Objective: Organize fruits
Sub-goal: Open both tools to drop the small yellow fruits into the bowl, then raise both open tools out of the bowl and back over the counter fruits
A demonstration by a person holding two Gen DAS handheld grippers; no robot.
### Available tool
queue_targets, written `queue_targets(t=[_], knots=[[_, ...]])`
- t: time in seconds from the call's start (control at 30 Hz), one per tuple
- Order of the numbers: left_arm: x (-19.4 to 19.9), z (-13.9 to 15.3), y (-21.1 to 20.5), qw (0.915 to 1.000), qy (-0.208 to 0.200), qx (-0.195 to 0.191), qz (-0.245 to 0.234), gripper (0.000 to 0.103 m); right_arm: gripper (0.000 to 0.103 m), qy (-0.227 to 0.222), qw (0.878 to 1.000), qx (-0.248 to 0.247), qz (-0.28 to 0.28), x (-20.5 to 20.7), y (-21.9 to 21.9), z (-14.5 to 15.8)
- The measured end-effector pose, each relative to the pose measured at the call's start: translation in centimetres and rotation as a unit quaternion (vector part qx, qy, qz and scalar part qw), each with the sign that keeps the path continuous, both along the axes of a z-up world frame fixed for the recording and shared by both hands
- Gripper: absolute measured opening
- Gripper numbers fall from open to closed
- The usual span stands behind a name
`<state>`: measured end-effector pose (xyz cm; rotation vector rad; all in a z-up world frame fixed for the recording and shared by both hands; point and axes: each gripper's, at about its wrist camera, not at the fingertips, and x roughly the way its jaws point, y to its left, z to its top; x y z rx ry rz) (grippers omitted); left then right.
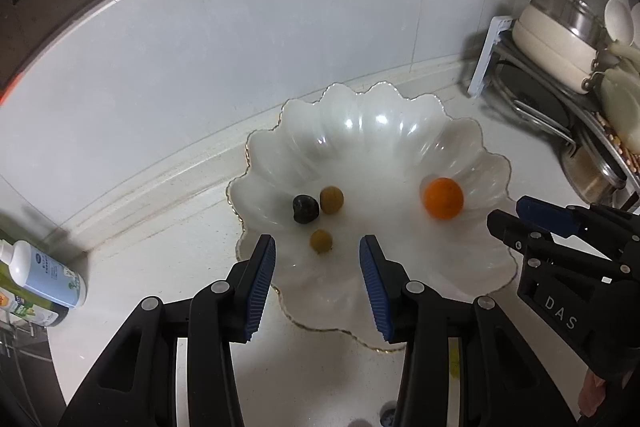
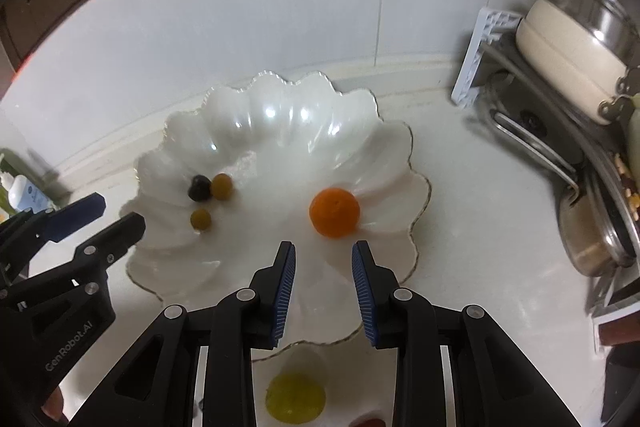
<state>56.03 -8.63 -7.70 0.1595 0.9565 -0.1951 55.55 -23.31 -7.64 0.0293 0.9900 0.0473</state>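
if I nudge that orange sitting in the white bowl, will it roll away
Probably yes: the orange looks round and rests on the smooth, glossy slope of the scalloped bowl, so it would likely roll toward the middle. Its dimpled skin should grip better than the bowl's glaze.

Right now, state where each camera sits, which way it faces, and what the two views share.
Left wrist: rides the left gripper, angled down onto the scalloped white dish; its own open fingers frame a small green fruit, and the right gripper enters from the right.
Right wrist: rides the right gripper, angled down just short of the orange; the left gripper shows at left, a yellow-green fruit below.
Shared: dish, orange, dark fruit, cream pot.
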Motion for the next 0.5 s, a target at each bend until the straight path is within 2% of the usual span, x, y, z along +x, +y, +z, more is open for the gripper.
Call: queue_targets(t=[0.5], knots=[[-4.6,4.4,1.5,0.9982,-0.058,-0.013,-0.007,0.043,0.031,-0.069,0.998,0.002,0.001,-5.0,1.2,4.2]])
